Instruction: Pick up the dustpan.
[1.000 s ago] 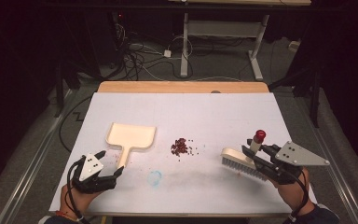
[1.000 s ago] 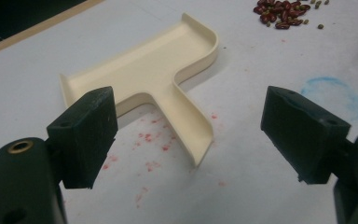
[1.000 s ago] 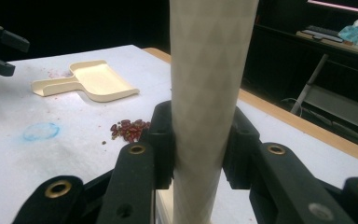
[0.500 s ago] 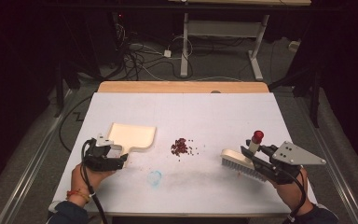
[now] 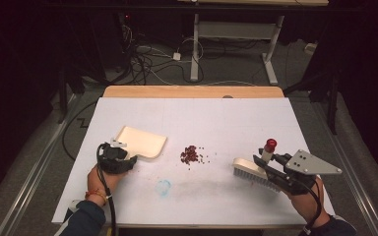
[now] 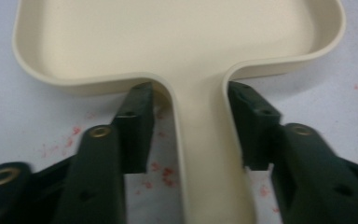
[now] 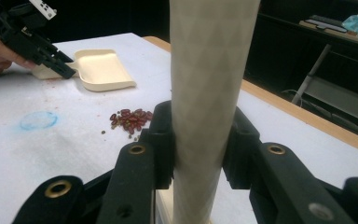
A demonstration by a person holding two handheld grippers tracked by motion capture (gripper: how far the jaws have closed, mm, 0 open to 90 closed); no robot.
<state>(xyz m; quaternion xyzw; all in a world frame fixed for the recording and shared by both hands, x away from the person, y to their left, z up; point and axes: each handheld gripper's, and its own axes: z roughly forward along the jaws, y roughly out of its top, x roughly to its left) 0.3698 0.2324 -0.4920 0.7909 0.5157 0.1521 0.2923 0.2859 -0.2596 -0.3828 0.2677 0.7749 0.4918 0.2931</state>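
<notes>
Dustpan (image 6: 182, 46) handle – gripper (image 6: 190, 126) contact unclear.

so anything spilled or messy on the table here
Yes: a small pile of red beans lies loose mid-table, a few strays scattered beside it, between the cream dustpan and the brush. A faint blue smudge marks the white table nearer the person.

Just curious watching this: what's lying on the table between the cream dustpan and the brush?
In the high view, a small pile of red beans lies between the dustpan and the brush, with loose beans scattered beside it. A faint blue smudge sits nearer the person.
</notes>
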